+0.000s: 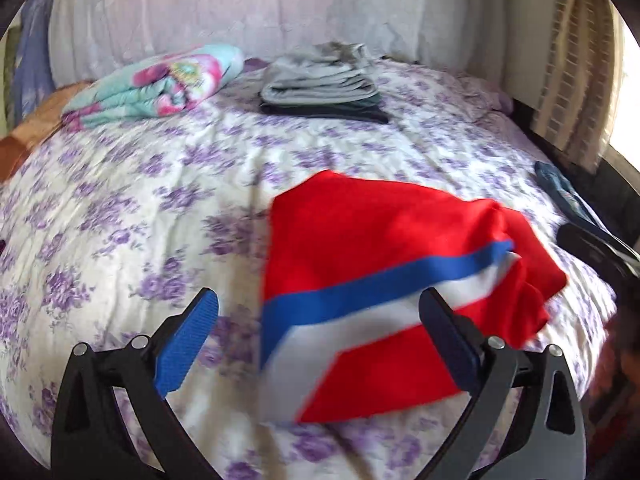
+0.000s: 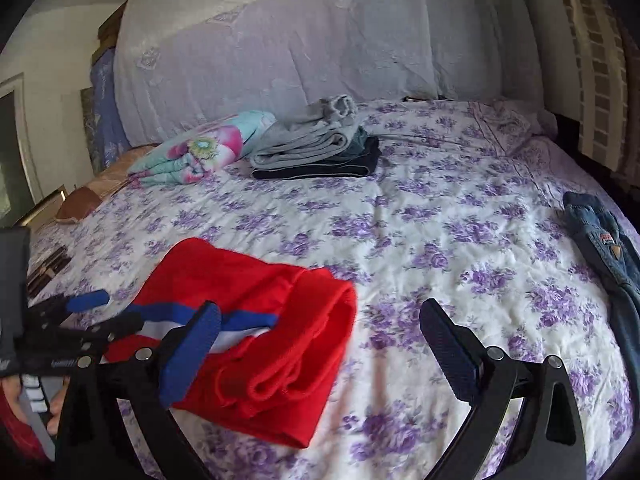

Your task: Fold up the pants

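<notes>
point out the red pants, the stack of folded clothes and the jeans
red pants (image 2: 248, 292): right wrist view, red upper panel
stack of folded clothes (image 2: 312, 148): right wrist view, grey top layer
jeans (image 2: 600, 224): right wrist view, upper denim part

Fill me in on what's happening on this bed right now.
A person is folding laundry with a handheld gripper in each hand. The red pants, striped blue and white, lie folded on the floral bedspread. Both the left gripper and right gripper are open and hold nothing. A stack of folded clothes sits further back, and a pair of jeans lies unfolded at the right edge.
</notes>
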Motion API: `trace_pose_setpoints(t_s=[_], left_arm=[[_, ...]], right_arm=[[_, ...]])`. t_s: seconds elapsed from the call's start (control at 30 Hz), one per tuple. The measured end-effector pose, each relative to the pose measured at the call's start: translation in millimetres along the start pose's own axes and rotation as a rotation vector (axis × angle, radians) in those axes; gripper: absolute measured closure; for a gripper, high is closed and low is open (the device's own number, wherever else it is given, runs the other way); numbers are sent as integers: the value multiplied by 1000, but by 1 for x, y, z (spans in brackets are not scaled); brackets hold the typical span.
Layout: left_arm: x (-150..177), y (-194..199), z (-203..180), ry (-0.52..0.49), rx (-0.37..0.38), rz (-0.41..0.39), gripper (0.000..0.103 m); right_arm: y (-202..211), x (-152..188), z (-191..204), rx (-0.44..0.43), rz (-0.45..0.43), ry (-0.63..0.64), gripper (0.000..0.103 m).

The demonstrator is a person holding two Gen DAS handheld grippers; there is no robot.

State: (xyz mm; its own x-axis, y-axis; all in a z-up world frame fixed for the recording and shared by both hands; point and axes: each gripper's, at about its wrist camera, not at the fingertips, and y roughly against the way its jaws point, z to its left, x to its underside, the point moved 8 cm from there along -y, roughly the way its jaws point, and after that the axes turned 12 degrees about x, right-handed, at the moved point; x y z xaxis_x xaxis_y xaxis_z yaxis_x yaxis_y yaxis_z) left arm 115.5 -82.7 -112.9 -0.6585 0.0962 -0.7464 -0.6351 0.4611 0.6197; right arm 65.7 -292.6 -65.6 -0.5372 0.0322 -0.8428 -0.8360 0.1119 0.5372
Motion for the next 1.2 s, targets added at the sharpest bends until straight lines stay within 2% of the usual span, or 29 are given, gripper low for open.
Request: trace_pose_setpoints(t_s=[0.03,0.1,0.13,0.23,0.3,0.37,0.43,0.5,0.57,0.6,0.63,0.73,0.9,1.03,1.07,1.13,1.17,1.2], left_arm=[[1,-5,9,21,-14,9,5],[5,-12,19,32,-29,15,4],[8,-17,22,36,-21,11,4],[13,-19,27,54,6,0,4],[13,-19,28,60,12,1,4],[14,-19,29,70,16,-4,4],[15,-19,30,79,24,-6,4],[15,-18,30,81,25,-9,4],[16,-18,30,78,20,-15,4],[16,-17,30,76,19,-17,4],[16,-17,29,73,18,-17,4],[17,-17,30,77,20,-19,4],[17,-16,31,84,20,-22,4],[17,-17,31,84,23,-21,4],[17,-17,31,85,23,-21,4],[17,-17,31,87,25,-20,4],[17,-17,30,88,28,-20,4],[18,-17,30,88,30,-18,4]], right_arm=[[-5,8,8,19,28,55,3],[-29,33,10,114,102,158,3],[-39,44,7,78,123,136,3],[-46,55,-10,-51,197,-62,3],[-36,49,-8,-24,161,-56,3],[-15,34,2,24,66,-3,3],[0,23,14,26,0,42,3],[-3,22,23,42,9,102,3],[-25,39,25,124,79,179,3],[-37,52,25,110,123,188,3],[-40,58,21,60,128,131,3],[-37,53,11,4,161,24,3],[-6,11,22,25,-2,45,3],[-17,-16,38,48,-21,80,3],[-27,-16,39,71,-7,99,3],[-62,0,39,160,93,162,3],[-81,15,39,169,161,195,3],[-89,24,37,126,186,165,3]])
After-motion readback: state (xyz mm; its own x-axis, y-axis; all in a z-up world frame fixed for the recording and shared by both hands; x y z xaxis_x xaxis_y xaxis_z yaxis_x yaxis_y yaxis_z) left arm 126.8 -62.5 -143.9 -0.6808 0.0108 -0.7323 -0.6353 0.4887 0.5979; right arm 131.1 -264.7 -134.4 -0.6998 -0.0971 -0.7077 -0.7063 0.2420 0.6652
